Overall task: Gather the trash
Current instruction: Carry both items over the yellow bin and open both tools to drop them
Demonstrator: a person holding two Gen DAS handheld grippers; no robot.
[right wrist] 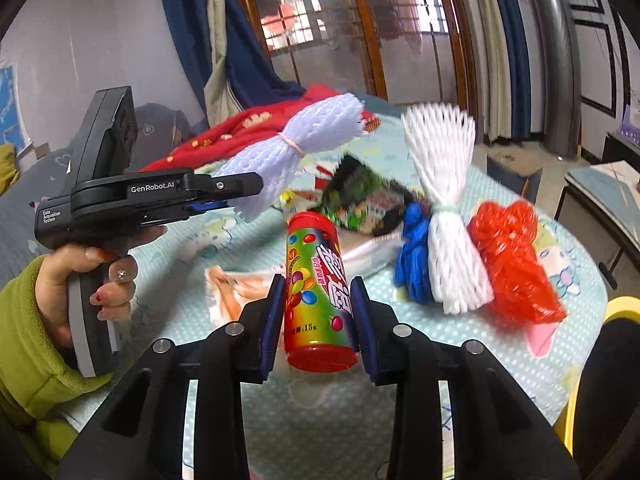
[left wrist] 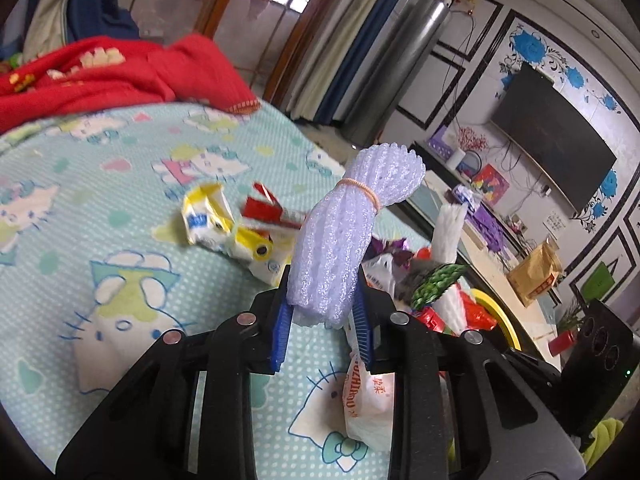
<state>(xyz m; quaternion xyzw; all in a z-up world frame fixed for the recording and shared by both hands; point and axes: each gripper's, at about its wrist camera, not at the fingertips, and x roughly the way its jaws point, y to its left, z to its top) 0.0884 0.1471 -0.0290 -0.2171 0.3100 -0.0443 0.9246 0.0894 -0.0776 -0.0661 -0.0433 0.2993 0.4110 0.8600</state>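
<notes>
A bed sheet [left wrist: 120, 208] with cartoon cats fills the left wrist view, a red blanket [left wrist: 100, 80] behind. The left gripper [left wrist: 324, 316] is clamped on a tied white foam net bundle [left wrist: 340, 236], lifted above crumpled wrappers [left wrist: 224, 224]. In the right wrist view, over the same sheet, the right gripper [right wrist: 318, 308] grips a red-capped candy tube [right wrist: 316, 292]; another foam net [right wrist: 448, 208] and a red mesh [right wrist: 516, 264] lie just beyond

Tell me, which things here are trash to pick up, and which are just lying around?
Trash to collect:
- foam net bundle, held in the left gripper
- candy tube, held in the right gripper
- yellow wrapper
- red mesh

Just lying about:
- red blanket
- television
</notes>
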